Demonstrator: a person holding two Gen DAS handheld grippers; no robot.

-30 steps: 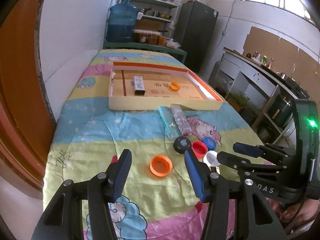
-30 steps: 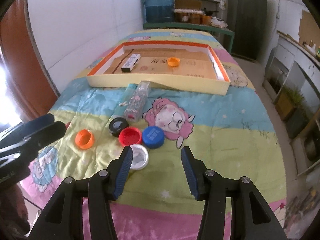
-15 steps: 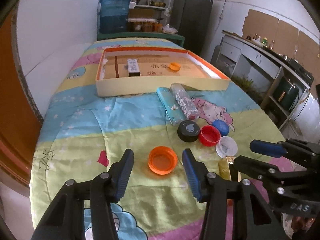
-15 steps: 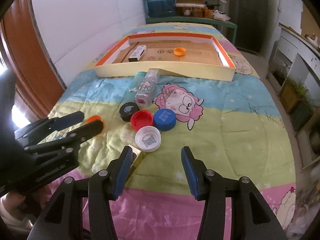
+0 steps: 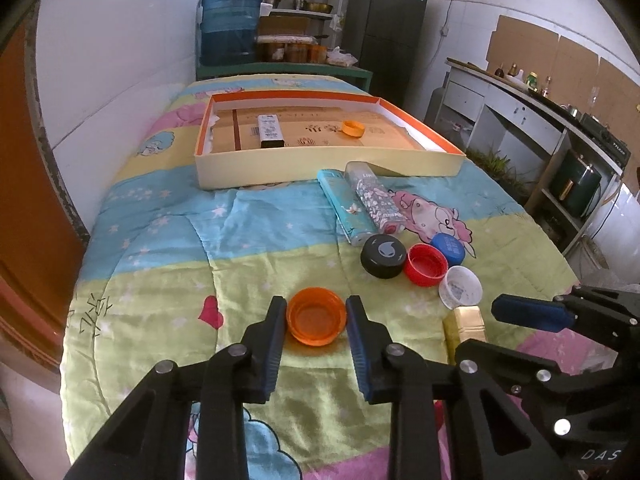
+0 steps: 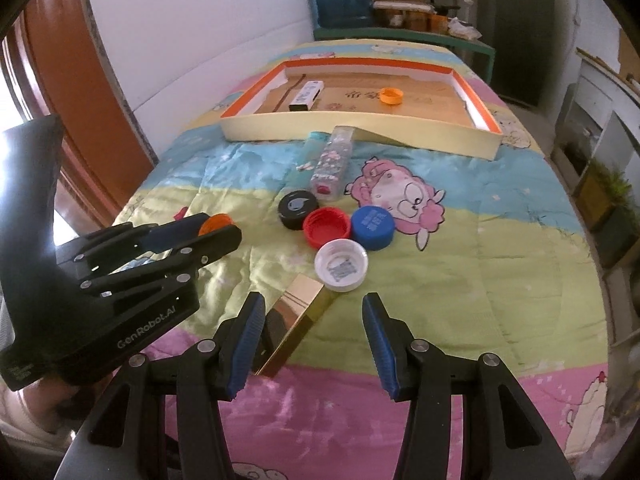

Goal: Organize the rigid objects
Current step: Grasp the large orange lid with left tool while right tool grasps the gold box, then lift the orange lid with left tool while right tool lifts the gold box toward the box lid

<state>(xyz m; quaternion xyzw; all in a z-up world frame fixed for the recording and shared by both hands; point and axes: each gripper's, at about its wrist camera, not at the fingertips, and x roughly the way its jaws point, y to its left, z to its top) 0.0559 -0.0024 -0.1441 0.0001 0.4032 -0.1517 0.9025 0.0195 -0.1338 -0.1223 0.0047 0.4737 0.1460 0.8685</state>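
My left gripper [image 5: 317, 322] has its two blue pads against the sides of an orange bottle cap [image 5: 317, 321] that rests open side up on the quilt. The cap also shows in the right wrist view [image 6: 216, 222]. My right gripper [image 6: 314, 344] is open and empty, low over the near edge, with a gold box [image 6: 298, 312] lying between its fingers. Black [image 5: 383, 255], red [image 5: 425, 265], blue [image 5: 449, 246] and white [image 5: 460, 290] caps lie in a cluster to the right. A shallow orange-rimmed box [image 5: 320, 170] at the back holds a small carton [image 5: 269, 131] and another orange cap [image 5: 353, 128].
Two slim tubes, one teal [image 5: 346, 206] and one flowered [image 5: 374, 196], lie in front of the box. A white wall [image 5: 120, 60] runs along the left. A door [image 6: 80, 80] stands at the near left. Shelves, a water jug [image 5: 231, 26] and a fridge stand behind.
My left gripper moved forward and closed around the orange cap. My right gripper drew back toward the near edge, bringing the gold box between its fingers.
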